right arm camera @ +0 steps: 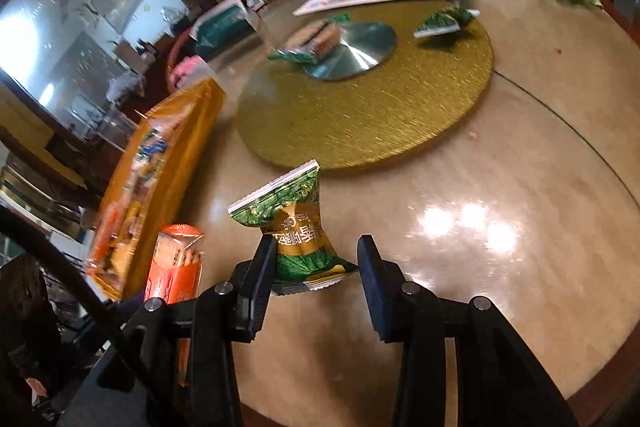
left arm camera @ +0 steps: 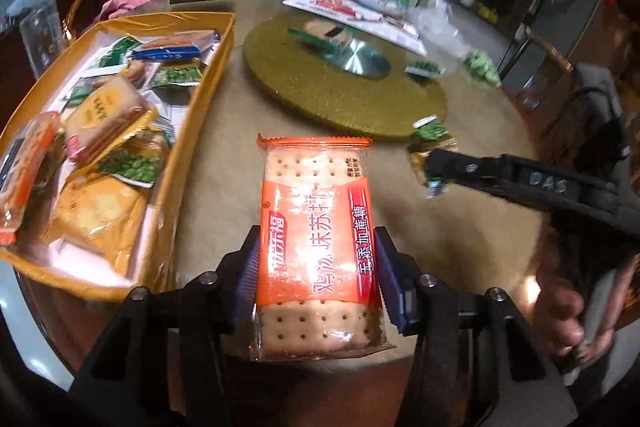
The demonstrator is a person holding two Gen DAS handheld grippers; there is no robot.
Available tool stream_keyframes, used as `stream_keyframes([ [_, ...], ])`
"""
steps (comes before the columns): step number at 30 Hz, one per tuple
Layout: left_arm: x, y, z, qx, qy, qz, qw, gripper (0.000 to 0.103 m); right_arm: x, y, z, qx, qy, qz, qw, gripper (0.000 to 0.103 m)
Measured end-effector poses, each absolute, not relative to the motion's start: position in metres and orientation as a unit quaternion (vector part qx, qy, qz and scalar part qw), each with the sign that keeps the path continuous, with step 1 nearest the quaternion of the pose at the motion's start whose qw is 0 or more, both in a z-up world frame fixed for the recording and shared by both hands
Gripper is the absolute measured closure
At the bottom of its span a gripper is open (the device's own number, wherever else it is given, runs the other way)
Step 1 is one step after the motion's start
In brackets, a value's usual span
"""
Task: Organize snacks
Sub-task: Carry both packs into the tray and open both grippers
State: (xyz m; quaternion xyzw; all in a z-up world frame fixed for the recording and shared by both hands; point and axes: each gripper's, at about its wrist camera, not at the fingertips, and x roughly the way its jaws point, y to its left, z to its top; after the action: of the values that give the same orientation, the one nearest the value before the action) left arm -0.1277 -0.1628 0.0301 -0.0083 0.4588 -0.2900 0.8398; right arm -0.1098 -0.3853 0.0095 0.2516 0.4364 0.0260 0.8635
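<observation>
An orange packet of soda crackers (left arm camera: 316,227) sits lengthwise between the blue pads of my left gripper (left arm camera: 316,243), which is shut on it above the table, just right of the yellow tray (left arm camera: 224,39). The tray holds several snack packets. My right gripper (right arm camera: 316,247) is shut on a small green-and-gold pea packet (right arm camera: 296,227), squeezed at its lower half. From the left wrist view that gripper (left arm camera: 430,163) comes in from the right with the packet (left arm camera: 430,139) at its tip. The cracker packet (right arm camera: 176,263) also shows in the right wrist view, left of my fingers.
A gold turntable (left arm camera: 360,107) lies mid-table with a green pea packet (left arm camera: 424,68) and a wrapped biscuit (left arm camera: 324,33) on it. Papers, plastic bags, a green bottle and a green box crowd the far side. A hand (left arm camera: 560,307) holds the right gripper's handle.
</observation>
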Motion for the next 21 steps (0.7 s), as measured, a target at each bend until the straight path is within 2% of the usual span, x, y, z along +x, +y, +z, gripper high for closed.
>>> stream_keyframes([
  [8,-0.122,-0.106,0.08,-0.071,0.435,-0.276,0.854,0.048,-0.096,-0.33,0.055,0.233,0.407,0.111,0.876,0.062],
  [13,-0.105,-0.063,0.089,-0.084,0.42,-0.232,0.874,0.048,-0.076,-0.291,0.073,0.203,0.406,0.146,0.879,0.062],
  [21,-0.053,-0.006,0.09,-0.106,0.425,-0.178,0.881,0.048,-0.032,-0.241,0.06,0.189,0.429,0.171,0.867,0.062],
])
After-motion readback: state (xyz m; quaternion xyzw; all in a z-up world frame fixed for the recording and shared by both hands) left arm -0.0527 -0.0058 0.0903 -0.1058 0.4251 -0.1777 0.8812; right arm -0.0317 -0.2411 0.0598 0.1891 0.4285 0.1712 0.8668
